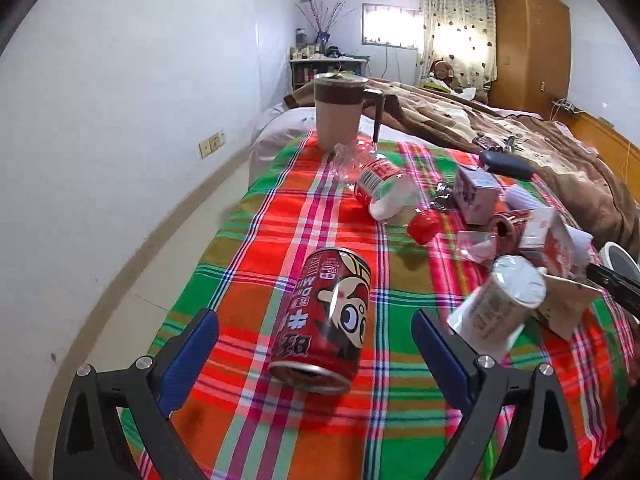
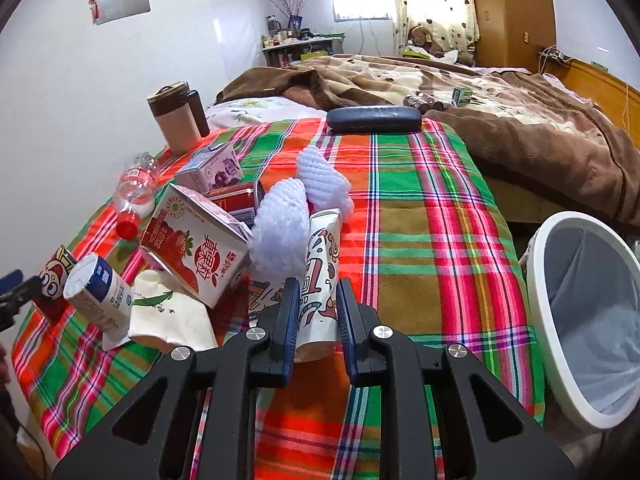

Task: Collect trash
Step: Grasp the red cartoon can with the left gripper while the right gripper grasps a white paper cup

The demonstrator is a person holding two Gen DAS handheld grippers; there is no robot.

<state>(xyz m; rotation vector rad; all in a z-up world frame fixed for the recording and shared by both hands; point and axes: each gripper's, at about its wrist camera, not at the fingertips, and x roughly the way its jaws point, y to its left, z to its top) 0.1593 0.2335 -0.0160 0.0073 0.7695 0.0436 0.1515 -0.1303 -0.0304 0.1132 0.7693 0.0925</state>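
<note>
A red drink can (image 1: 322, 322) with a cartoon face lies on its side on the plaid cloth, between the wide-open fingers of my left gripper (image 1: 316, 330); the fingers do not touch it. My right gripper (image 2: 318, 304) is shut on a crushed patterned paper cup (image 2: 322, 276) lying on the cloth. A white bin (image 2: 588, 320) with a liner stands off the table's right edge. More trash lies in a pile: a strawberry milk carton (image 2: 192, 248), a white paper cup (image 2: 100, 292), a plastic bottle (image 2: 134, 196) with red cap, white foam nets (image 2: 280, 224), a purple carton (image 2: 212, 168).
A brown lidded mug (image 1: 338, 110) stands at the far end of the plaid cloth (image 2: 432, 216). A dark glasses case (image 2: 374, 119) lies at the far edge. A bed with a brown blanket (image 2: 520, 120) lies beyond. A white wall runs along the left.
</note>
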